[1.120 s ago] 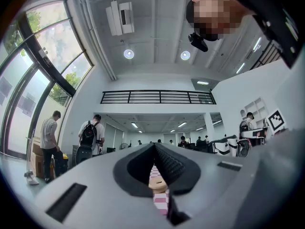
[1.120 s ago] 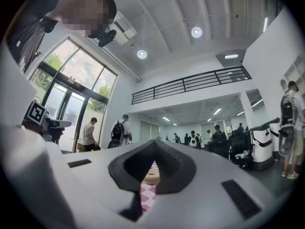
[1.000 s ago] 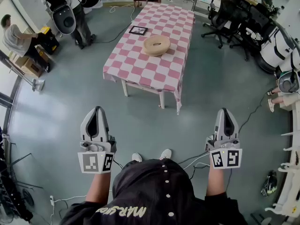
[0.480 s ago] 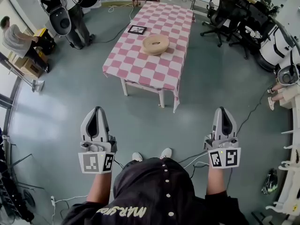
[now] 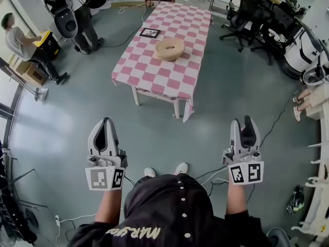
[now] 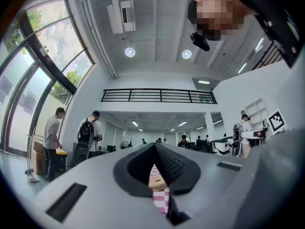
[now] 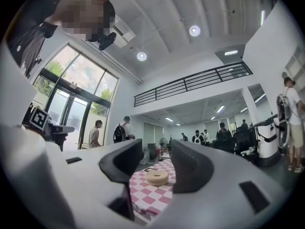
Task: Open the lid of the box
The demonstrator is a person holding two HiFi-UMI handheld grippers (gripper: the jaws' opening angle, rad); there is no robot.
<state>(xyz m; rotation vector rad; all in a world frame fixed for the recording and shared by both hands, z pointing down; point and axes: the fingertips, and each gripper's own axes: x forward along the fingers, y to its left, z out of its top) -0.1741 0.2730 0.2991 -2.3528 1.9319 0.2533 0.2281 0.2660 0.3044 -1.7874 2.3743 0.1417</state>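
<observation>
The box is a round, flat, beige container with its lid on, standing in the middle of a pink-and-white checkered table far ahead of me. Both grippers hang over the bare floor, well short of the table. My left gripper is shut with nothing in it. My right gripper has its jaws opening, with nothing between them. In the right gripper view the box shows between the parted jaws of that gripper. In the left gripper view only a sliver of the box shows past the shut gripper.
A small black picture frame lies on the table beyond the box. Office chairs stand to the table's right, and people with equipment are at the left. Cables trail on the floor by my feet.
My right gripper's jaws have parted from shut. The person at the far left has stepped to a new stance. My left gripper is unchanged.
</observation>
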